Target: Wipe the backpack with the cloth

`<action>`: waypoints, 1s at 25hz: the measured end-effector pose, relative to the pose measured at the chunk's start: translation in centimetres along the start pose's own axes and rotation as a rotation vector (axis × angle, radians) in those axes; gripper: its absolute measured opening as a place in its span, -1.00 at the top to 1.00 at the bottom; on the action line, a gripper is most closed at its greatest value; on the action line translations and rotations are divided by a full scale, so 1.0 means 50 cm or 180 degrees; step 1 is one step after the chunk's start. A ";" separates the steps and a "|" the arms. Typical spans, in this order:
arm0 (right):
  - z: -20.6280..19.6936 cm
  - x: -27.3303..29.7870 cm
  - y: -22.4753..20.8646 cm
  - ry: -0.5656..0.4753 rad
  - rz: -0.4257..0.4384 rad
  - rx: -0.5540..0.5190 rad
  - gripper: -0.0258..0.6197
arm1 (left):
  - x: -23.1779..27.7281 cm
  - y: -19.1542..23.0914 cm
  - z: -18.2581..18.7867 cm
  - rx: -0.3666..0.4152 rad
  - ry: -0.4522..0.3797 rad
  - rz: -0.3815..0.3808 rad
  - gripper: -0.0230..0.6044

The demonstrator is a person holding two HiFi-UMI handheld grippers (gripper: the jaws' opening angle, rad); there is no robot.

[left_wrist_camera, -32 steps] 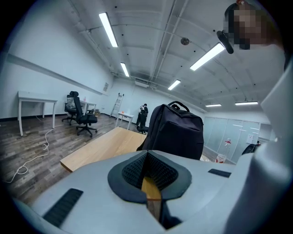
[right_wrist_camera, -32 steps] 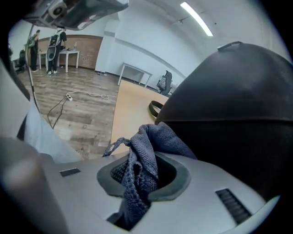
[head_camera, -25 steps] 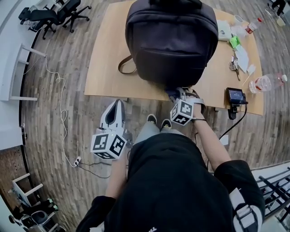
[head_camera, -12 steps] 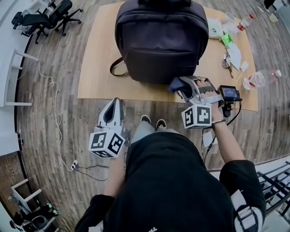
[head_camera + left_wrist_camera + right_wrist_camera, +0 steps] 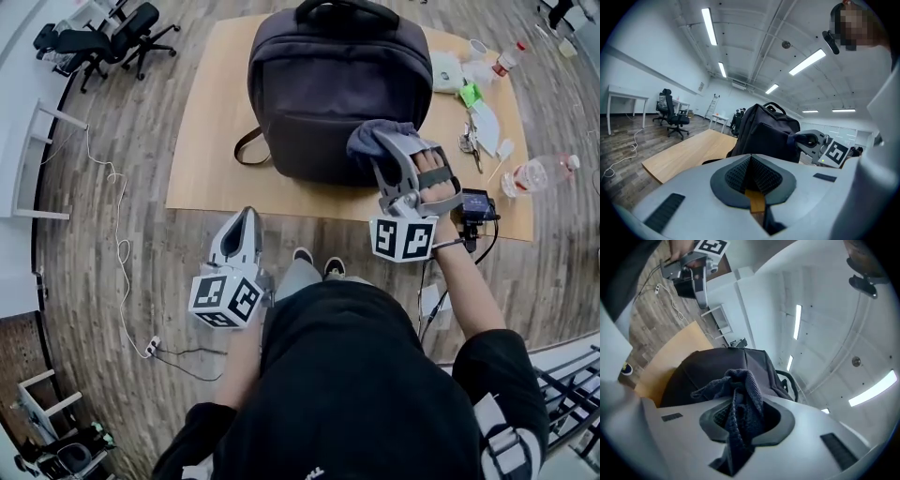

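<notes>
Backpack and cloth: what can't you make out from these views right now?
- Contact: in the head view the cloth in the right gripper overlaps the backpack. Whether it touches the fabric cannot be told.
- Far side and base of the backpack: hidden by its own body in every view.
- Right end of the table: in the head view the small items there are too small to identify.
</notes>
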State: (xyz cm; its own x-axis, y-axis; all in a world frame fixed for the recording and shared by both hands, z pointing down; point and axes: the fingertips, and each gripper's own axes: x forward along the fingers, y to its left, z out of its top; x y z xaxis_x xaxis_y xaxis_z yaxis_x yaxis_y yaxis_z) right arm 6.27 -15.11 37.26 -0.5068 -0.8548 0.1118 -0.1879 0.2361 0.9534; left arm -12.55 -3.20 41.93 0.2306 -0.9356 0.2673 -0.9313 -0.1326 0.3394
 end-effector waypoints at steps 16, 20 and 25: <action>0.043 -0.008 0.389 -0.0122 0.0974 -0.0042 0.68 | -0.041 0.023 0.014 0.0041 -0.0034 0.0095 0.88; 0.054 -0.026 0.280 -0.0198 0.0639 0.0055 0.68 | -0.059 0.040 0.011 0.0029 -0.0037 0.0155 0.88; 0.031 -0.003 0.017 -0.0092 -0.0092 0.0290 0.68 | -0.072 0.056 0.006 -0.0003 -0.0045 0.0195 0.88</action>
State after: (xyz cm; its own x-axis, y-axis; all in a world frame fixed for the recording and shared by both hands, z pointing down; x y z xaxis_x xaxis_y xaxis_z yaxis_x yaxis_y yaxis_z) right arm 4.88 -14.04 37.63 -0.5238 -0.8485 0.0753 -0.2778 0.2537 0.9265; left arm -16.09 -0.30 41.66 0.1692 -0.9465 0.2748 -0.9432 -0.0747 0.3236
